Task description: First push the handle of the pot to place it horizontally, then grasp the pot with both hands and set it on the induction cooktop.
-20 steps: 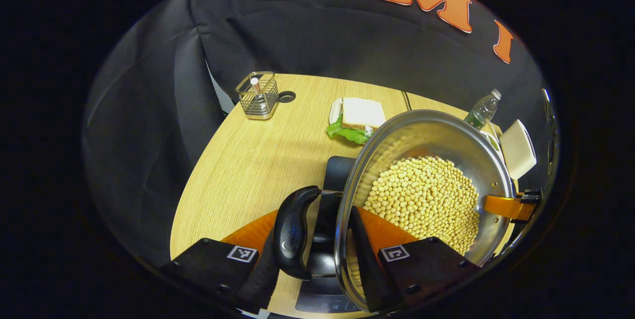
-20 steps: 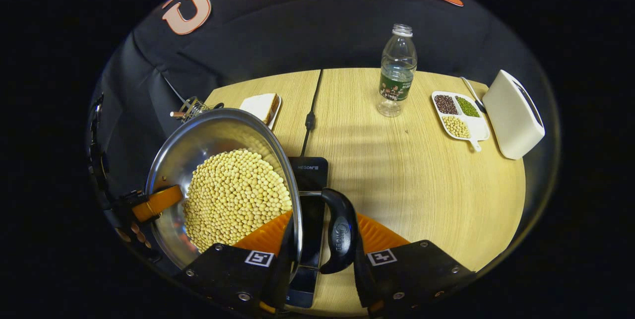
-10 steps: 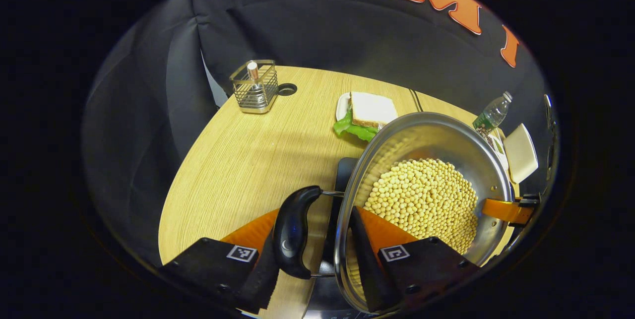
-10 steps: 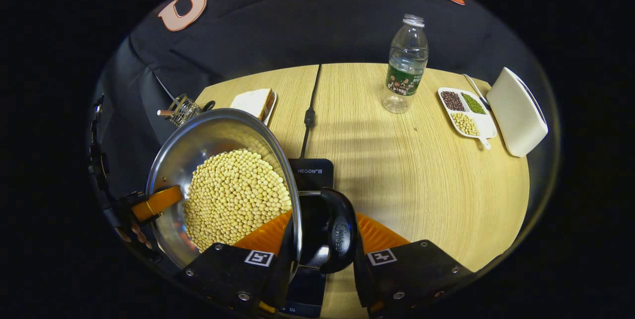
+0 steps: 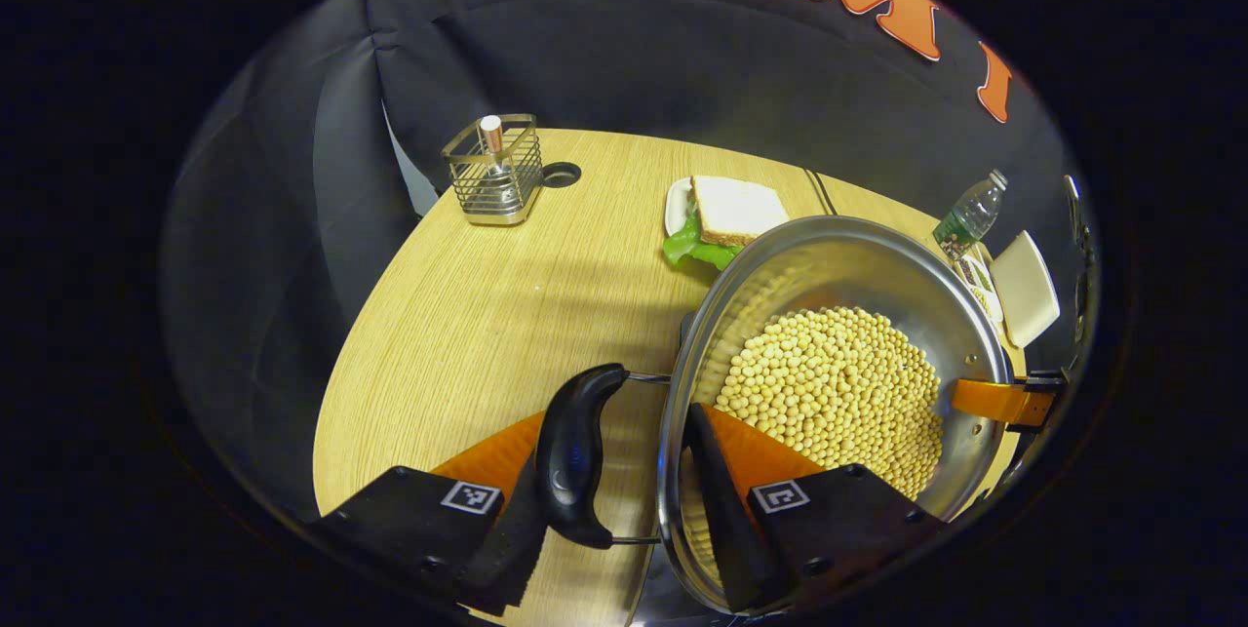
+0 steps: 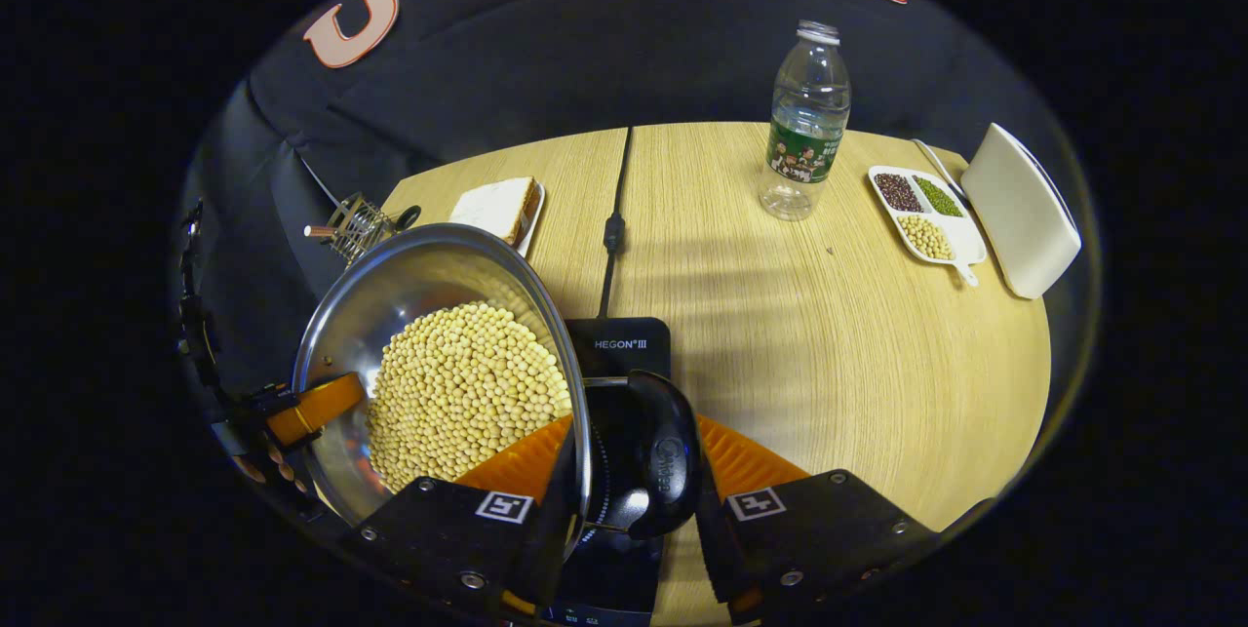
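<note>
In the left gripper view, the left gripper (image 5: 624, 495) has its jaws clamped on the near side of the pot (image 5: 838, 315), one finger inside the rim against the beans and the other outside, with the pot's black side handle (image 5: 575, 456) sitting between them. The pot is a wide steel one, heaped with pale beans (image 5: 829, 393), and it fills the 3 to 5 o'clock part of that view; at 3 o'clock the other gripper's finger reaches over the far rim. In the right gripper view, the right gripper (image 6: 634, 500) is likewise closed on the pot's rim at 6 o'clock, one finger inside among the beans and one outside the second black handle (image 6: 663, 451). The pot lies over the black induction cooktop (image 6: 624, 349), whose far end shows just past the handle; whether its base rests on the glass I cannot tell. On the wooden surface (image 6: 829, 344) stand a clear bottle (image 6: 807, 120) at 1 o'clock, a divided dish of beans (image 6: 924, 222) and a white box (image 6: 1019, 208) at 2 o'clock, a sandwich (image 5: 731, 213) at 12 o'clock in the left gripper view, and a wire holder (image 5: 492, 169) at 11 o'clock there.
</note>
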